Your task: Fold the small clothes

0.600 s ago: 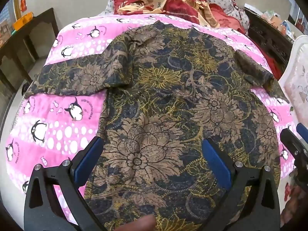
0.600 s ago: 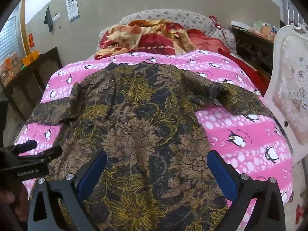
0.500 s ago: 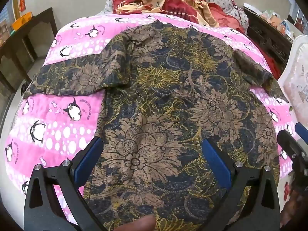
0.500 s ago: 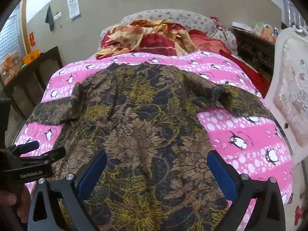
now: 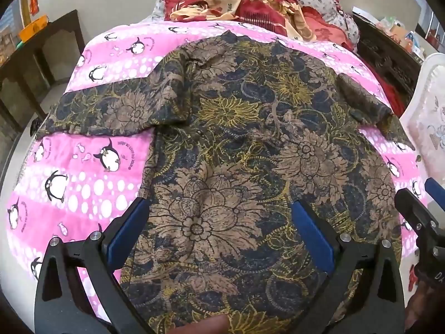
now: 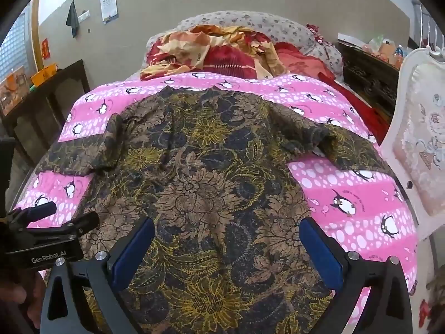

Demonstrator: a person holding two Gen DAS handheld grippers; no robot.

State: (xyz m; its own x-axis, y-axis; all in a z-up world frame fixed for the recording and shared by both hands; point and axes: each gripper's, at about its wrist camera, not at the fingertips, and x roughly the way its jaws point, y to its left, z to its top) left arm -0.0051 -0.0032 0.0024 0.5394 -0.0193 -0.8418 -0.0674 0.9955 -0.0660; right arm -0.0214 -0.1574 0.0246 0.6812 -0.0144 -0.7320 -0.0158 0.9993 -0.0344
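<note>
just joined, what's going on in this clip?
A person holds a gripper in each hand over a bed. A dark floral shirt lies spread flat on the pink penguin blanket, both sleeves out to the sides. The left gripper and right gripper hover above its lower part, jaws wide open, gripping nothing. No fold has been made yet.
</note>
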